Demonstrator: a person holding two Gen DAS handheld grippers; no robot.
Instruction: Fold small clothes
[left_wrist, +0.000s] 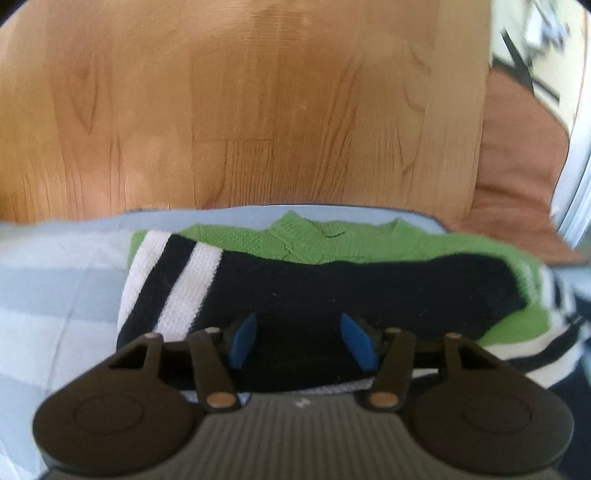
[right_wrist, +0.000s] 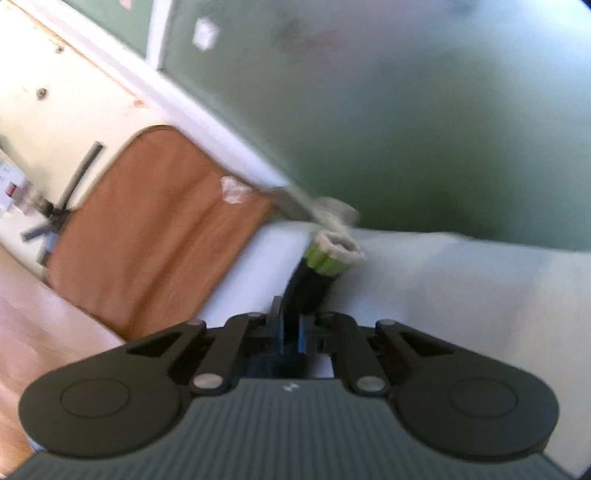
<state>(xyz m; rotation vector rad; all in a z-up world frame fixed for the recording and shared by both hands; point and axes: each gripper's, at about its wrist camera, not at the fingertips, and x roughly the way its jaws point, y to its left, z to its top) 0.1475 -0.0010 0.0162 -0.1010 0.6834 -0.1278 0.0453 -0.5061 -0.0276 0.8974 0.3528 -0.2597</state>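
green-and-black knit sweater (left_wrist: 332, 280) lies on a blue checked cloth (left_wrist: 55, 295); left gripper (left_wrist: 301, 341) hovers spread, right gripper (right_wrist: 291, 332) pinches what looks like its sleeve (right_wrist: 314, 273).

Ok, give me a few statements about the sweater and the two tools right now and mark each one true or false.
1. The left tool is open above the sweater. True.
2. The right tool is open and holds nothing. False: it is shut on a sleeve, black with a green and white cuff.
3. The sweater lies straight on the wooden floor. False: it lies on a pale blue cloth, with the floor beyond it.
4. The sweater has a green collar area and a black band with white stripes. True.
5. A brown mat shows in the right wrist view. True.
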